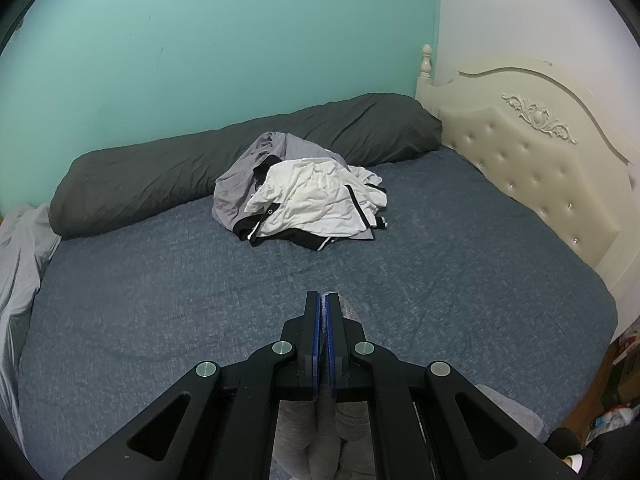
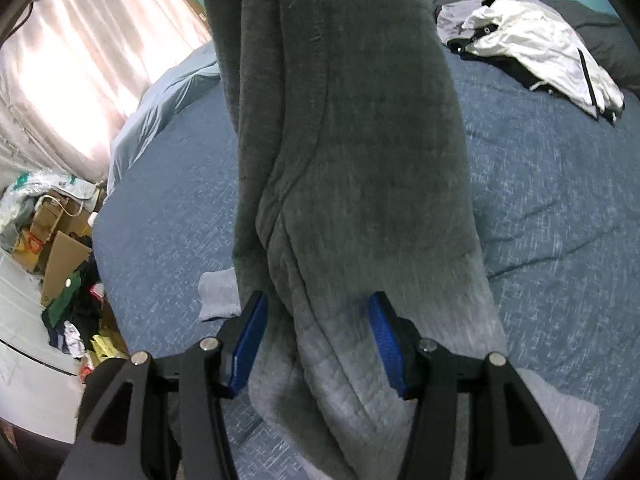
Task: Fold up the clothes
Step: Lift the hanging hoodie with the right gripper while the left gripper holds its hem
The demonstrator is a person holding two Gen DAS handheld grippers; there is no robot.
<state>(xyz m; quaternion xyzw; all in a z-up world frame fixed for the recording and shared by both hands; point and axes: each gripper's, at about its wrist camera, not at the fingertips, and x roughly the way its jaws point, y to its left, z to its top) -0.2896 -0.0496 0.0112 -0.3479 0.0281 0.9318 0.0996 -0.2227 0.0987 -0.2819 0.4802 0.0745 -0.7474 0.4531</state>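
A thick grey garment hangs from above down onto the blue bed sheet. My left gripper is shut on it, and grey cloth shows at the fingertips and beneath the jaws. My right gripper stands open low on the same garment. The cloth runs between its blue pads, which are spread apart and do not pinch it. A crumpled pile of white, grey and black clothes lies farther back on the bed, and this clothes pile shows at the upper right of the right wrist view.
A dark grey rolled duvet lies along the teal wall. A cream padded headboard closes the right side. Boxes, bags and loose items crowd the floor by the bed's edge, under a lit curtain.
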